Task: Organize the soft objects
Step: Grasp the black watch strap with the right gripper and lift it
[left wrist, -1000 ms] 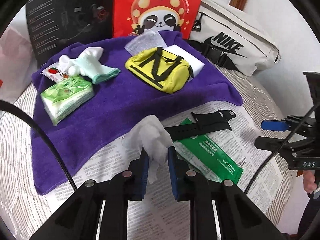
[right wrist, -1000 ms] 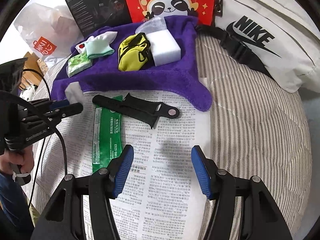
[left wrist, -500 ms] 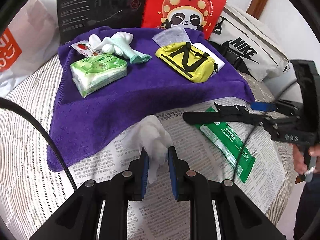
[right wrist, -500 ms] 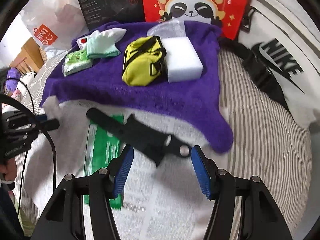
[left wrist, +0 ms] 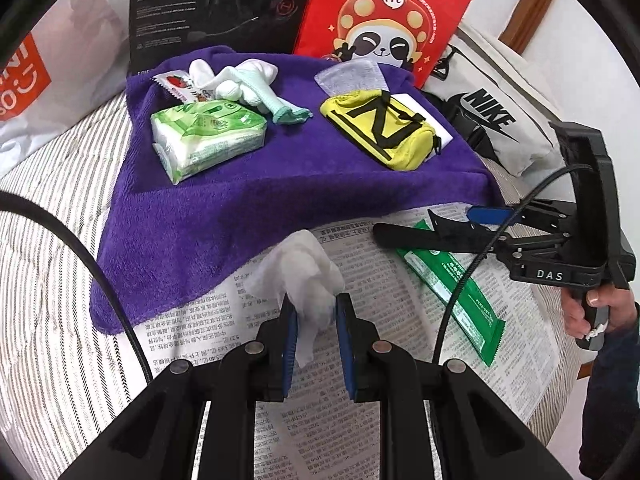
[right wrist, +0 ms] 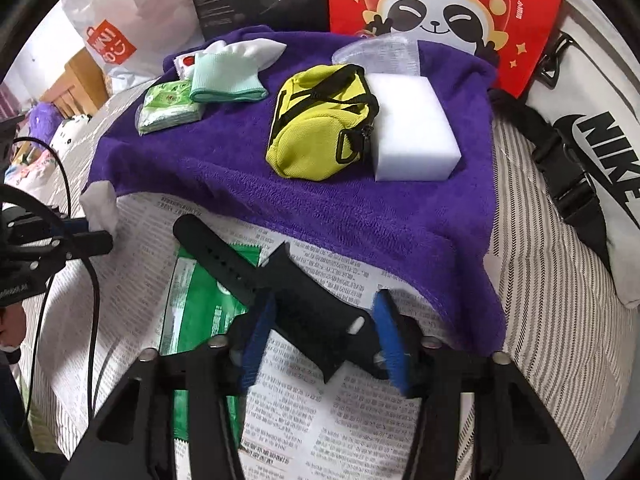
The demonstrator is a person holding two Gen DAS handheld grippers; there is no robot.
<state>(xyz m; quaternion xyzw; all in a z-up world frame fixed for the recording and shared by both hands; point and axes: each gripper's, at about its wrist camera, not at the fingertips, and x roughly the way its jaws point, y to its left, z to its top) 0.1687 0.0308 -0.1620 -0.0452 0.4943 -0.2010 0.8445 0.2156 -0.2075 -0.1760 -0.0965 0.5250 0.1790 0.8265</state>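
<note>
Striped bedding point(left wrist: 52, 240) carried a spread sheet of printed newspaper point(right wrist: 320, 408), and beyond it lay a purple terry towel point(left wrist: 224, 216) that already bore a green tissue pack point(left wrist: 208, 140), a mint and white sock bundle point(left wrist: 256, 84), a yellow zip pouch point(right wrist: 320, 132) and a white foam block point(right wrist: 412, 128).

On the newspaper lay the black rubber watch strap point(right wrist: 304, 304), partly over a flat green foil sachet point(right wrist: 200, 312). Its long axis ran diagonally, from the far left down to the near right. The right gripper point(right wrist: 324, 344) straddled its wider near end, 1 blue pad on each side. Its jaws had just been closing around the strap, though the blurred view did not show whether the pads pressed on it yet. The towel lay just beyond, up and ahead of those fingers.

Meanwhile the left gripper point(left wrist: 316, 332) stood narrowed on a crumpled white tissue wad point(left wrist: 300, 276), held above the newspaper just short of the towel's near edge.
</note>
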